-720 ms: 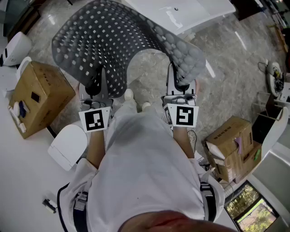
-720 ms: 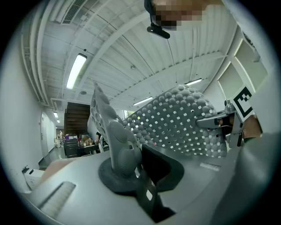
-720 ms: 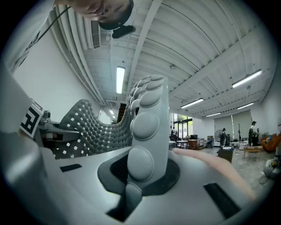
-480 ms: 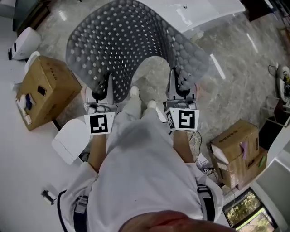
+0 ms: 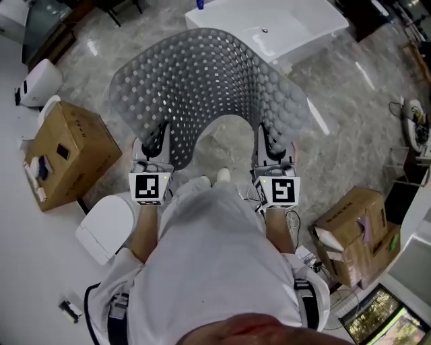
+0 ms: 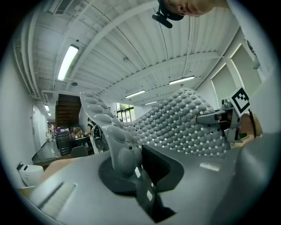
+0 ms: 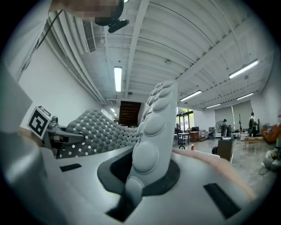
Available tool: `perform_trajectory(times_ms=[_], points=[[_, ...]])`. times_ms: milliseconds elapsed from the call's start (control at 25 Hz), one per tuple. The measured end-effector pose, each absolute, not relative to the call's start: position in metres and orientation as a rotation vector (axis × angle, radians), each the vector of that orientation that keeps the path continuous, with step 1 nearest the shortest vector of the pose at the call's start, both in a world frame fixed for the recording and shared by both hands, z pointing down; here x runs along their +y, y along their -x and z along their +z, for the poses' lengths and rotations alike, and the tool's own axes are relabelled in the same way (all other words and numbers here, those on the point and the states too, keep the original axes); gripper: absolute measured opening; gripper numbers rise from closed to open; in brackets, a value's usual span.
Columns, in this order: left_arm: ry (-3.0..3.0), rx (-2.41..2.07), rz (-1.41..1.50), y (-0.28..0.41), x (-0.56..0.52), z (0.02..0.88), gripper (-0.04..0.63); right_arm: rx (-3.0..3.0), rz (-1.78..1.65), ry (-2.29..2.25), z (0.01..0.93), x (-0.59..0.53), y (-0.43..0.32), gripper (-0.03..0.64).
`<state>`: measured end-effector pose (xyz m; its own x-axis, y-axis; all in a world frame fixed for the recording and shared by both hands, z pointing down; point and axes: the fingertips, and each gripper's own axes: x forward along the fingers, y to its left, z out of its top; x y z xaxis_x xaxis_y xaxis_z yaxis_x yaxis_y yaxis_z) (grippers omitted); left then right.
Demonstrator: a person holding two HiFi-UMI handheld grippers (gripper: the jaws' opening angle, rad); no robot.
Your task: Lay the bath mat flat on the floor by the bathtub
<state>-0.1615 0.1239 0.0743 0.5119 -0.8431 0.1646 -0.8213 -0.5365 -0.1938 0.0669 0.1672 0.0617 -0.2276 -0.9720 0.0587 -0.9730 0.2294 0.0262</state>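
A grey perforated bath mat [image 5: 202,74] arches up in the air in front of me, in the head view. My left gripper [image 5: 156,140] is shut on its near left corner, and my right gripper [image 5: 272,143] is shut on its near right corner. The white bathtub [image 5: 296,20] lies on the floor just beyond the mat. In the left gripper view the mat's bumpy edge [image 6: 118,145] stands pinched between the jaws, with the right gripper [image 6: 221,118] across from it. The right gripper view shows the mat's edge [image 7: 153,132] clamped the same way.
A cardboard box [image 5: 64,155] and a white toilet lid [image 5: 104,226] are on my left. More cardboard boxes [image 5: 353,229] stand at my right. A white appliance [image 5: 37,81] sits far left. Marble floor [image 5: 343,114] stretches between me and the tub.
The mat has swung from my left to straight ahead, and more of the bathtub shows beyond it. Both grippers keep their hold on its corners.
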Motion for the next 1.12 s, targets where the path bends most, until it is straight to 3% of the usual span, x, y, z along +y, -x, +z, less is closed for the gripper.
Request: perform_trajectory(times_ms=[720,1120], points=[[2.827,1.406,-0.169,0.215,0.178,0.096,0.034,-2.323,0.108,-1.847,0.062,0.223,0.007,0.023],[2.827,1.442,-0.212,0.219,0.195,0.104,0.035,-2.384,0.156,-1.77,0.077,0.223,0.016,0.023]])
